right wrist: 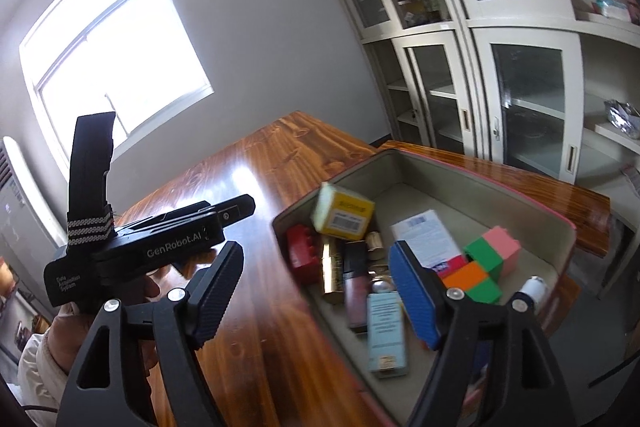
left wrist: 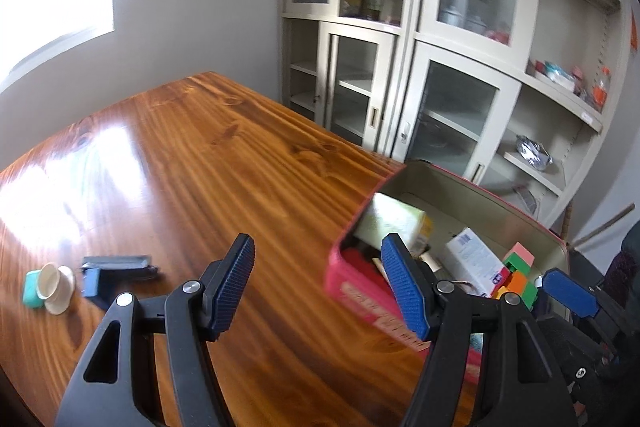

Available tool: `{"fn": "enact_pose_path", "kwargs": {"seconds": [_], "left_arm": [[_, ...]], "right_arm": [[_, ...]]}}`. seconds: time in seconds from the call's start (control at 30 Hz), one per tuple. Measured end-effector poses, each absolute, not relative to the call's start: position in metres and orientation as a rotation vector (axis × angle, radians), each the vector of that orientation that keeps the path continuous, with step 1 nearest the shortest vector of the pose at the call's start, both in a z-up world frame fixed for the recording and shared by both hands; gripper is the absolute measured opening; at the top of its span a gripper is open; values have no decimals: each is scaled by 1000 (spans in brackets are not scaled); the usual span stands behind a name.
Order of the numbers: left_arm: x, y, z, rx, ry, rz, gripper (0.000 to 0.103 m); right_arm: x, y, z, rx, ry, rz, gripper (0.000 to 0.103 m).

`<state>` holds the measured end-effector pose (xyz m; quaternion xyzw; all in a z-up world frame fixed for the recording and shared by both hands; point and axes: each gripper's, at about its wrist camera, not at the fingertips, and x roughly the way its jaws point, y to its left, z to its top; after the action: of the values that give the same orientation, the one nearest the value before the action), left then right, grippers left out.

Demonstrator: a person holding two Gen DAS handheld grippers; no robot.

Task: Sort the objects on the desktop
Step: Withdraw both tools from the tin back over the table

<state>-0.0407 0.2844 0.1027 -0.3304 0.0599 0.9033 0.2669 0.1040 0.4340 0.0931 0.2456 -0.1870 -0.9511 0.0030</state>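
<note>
Both tools spread wide, holding nothing: left tool [left wrist: 318, 285] up over the worktop [left wrist: 208, 155], right tool [right wrist: 316, 291] over the pink-sided box [right wrist: 440, 171]. Inside: teal carton [right wrist: 386, 331] lying long-axis 12-to-6, gold tube [right wrist: 333, 269] similar, yellow box [right wrist: 344, 213] tipped at 12. Back at 9 on the worktop: dark case [left wrist: 116, 267], cream cups [left wrist: 54, 285].

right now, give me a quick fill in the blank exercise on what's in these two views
1. The pink and green blocks lie inside the pink ____.
2. The left gripper holds nothing; its jaws stand ____.
3. The dark case and the teal and cream pieces lie on the wooden ____, apart from the tin.
4. The yellow carton is in the tin's far ____ corner in the right wrist view.

Missing words: tin; open; table; left
</note>
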Motion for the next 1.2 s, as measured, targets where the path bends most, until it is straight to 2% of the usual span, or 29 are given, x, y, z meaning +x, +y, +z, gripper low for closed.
{"fn": "enact_pose_path", "kwargs": {"seconds": [0.8, 1.07, 1.2], "left_arm": [[-55, 124, 87, -949, 6, 2631, 70], [-68, 47, 68, -1045, -70, 2771, 70], [-86, 23, 59, -1102, -43, 2812, 70]], "right_arm": [[78, 322, 93, 902, -374, -2841, 79], [49, 281, 79, 993, -304, -2716, 79], [37, 263, 71, 1028, -270, -2685, 79]]}}
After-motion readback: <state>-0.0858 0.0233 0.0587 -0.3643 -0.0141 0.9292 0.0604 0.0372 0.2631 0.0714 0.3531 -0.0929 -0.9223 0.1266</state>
